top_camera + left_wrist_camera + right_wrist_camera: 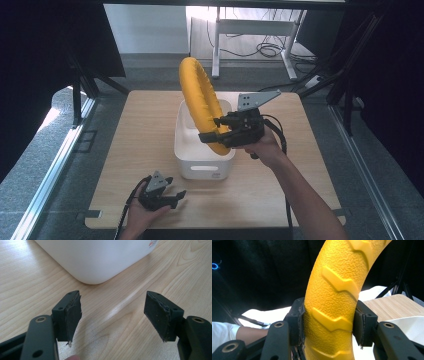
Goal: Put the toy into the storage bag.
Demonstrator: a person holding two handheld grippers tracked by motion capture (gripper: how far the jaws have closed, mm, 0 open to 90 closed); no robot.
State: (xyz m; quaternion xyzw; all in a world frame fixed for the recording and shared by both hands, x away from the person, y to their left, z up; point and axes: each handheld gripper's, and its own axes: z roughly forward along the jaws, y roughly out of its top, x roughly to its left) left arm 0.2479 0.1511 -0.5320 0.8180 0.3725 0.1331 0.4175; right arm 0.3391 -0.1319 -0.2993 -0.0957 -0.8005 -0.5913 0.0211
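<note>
While the left gripper (161, 194) rests wide open and empty at six o'clock on the table (125, 150), the right gripper (220, 131) clamps a yellow ring (197, 95) upright, dipping into the white bin (192, 155) at centre.

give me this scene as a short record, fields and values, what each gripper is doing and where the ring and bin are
surface: wooden table
bin: white bin, near the table's middle, open top
ring: yellow ring with raised tread pattern, held upright, its lower part over the bin
right gripper: right gripper shut on the ring's lower part, jaws pressing both sides of it
left gripper: left gripper open, holding nothing, low over the table at the near edge, pointing toward the bin's corner
ring contact with bin: cannot tell
</note>
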